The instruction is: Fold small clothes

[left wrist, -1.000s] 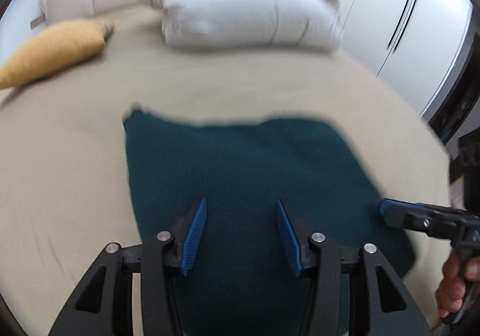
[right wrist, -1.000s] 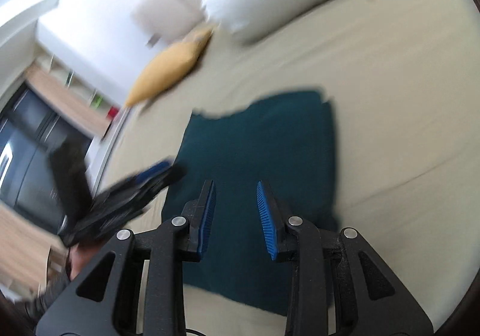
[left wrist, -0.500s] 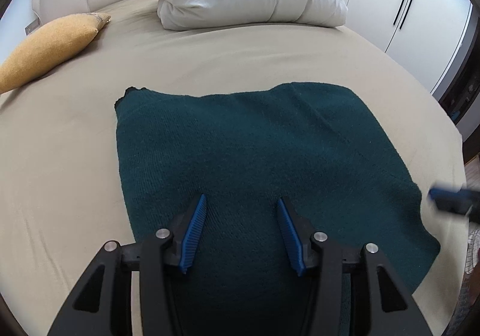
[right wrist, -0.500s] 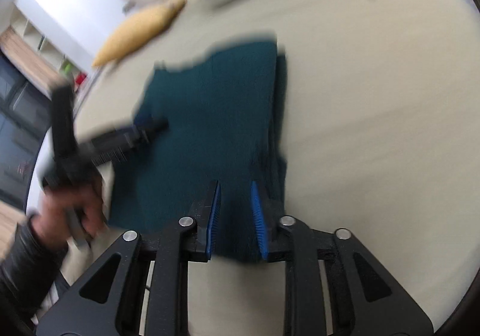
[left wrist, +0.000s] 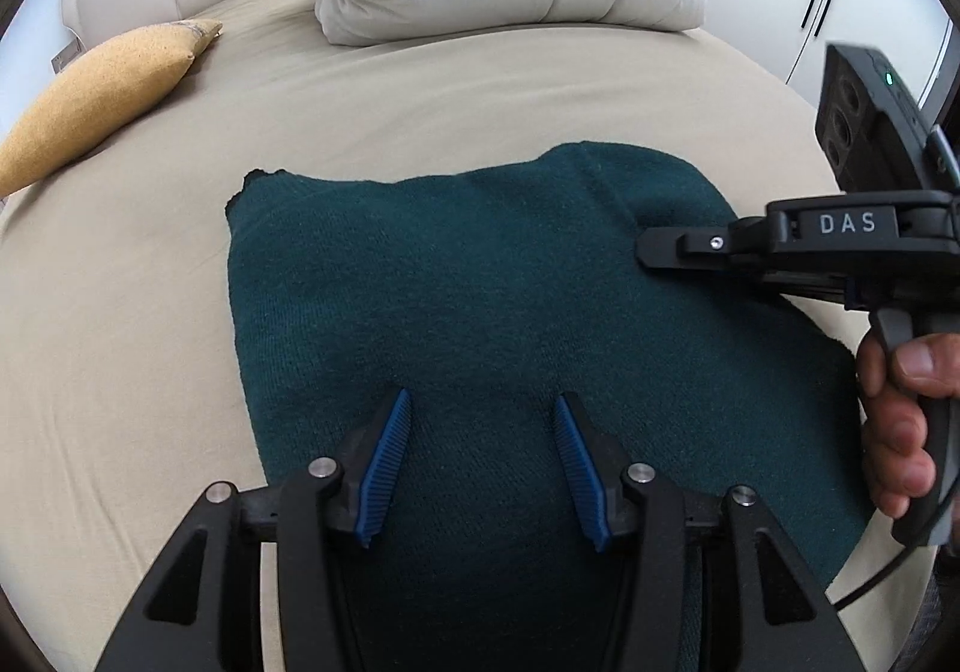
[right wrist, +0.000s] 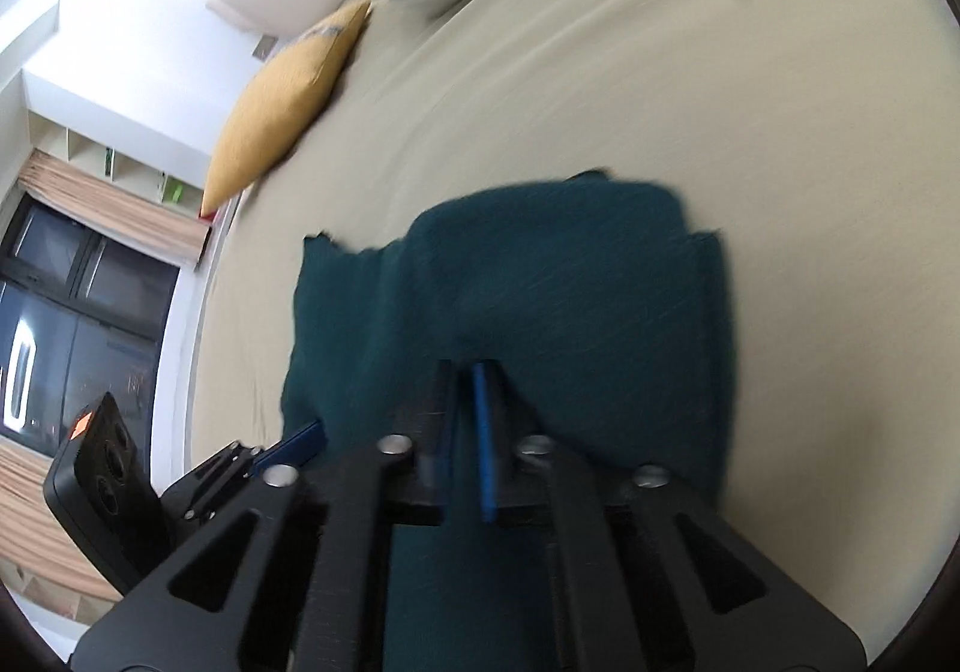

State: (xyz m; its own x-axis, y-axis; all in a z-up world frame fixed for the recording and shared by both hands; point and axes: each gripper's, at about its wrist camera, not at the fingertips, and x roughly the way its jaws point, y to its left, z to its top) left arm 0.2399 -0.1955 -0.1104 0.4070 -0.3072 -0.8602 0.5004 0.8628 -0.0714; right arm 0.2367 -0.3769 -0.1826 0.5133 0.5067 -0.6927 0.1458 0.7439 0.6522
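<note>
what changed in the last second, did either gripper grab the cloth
The right gripper narrowed from open to nearly shut, apparently pinching the teal cloth's right edge and carrying it inward. The left gripper stayed open above the cloth; the pillows kept their places.

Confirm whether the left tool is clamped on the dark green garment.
No: in the left wrist view the left tool is open, its blue fingers spread apart above the dark green garment with nothing between them.
</note>
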